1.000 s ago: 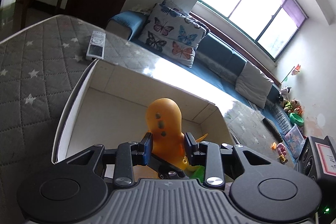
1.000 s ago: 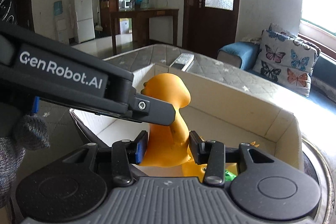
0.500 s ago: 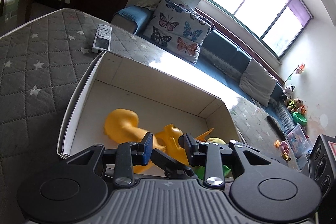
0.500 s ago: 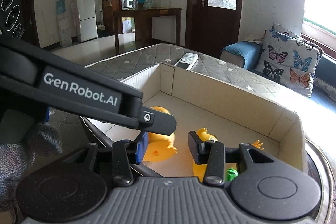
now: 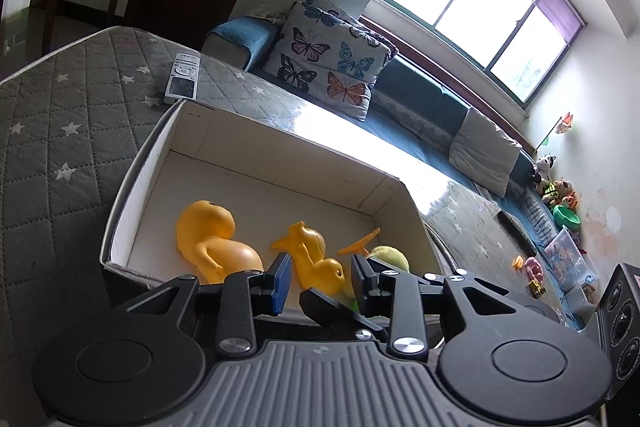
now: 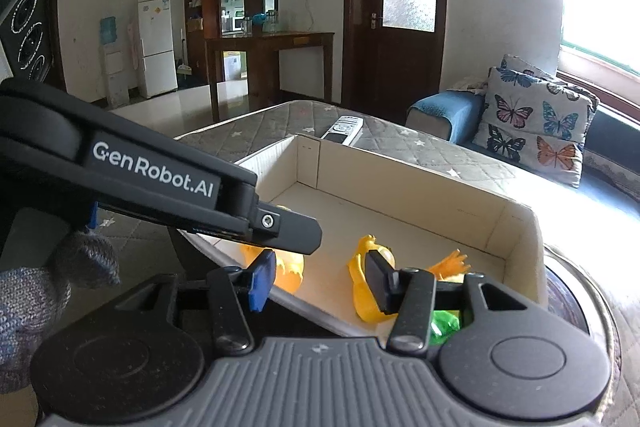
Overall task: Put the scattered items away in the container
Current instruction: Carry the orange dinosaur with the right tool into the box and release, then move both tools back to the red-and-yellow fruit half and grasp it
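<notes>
The big orange toy (image 5: 212, 243) lies flat on its side on the floor of the cardboard box (image 5: 288, 155), rounded head toward the box's far wall and long axis running back to the near wall. It's smooth, glossy orange plastic. A smaller yellow duck-ish toy (image 5: 316, 261) lies just beside it. Left gripper (image 5: 320, 277) has its fingers spread with nothing between them, hovering over the near wall. Right gripper (image 6: 320, 281) is the same, fingers apart and empty. The box sits on the grey starred mattress (image 5: 48, 131), remote (image 5: 182, 79) by its far corner.
</notes>
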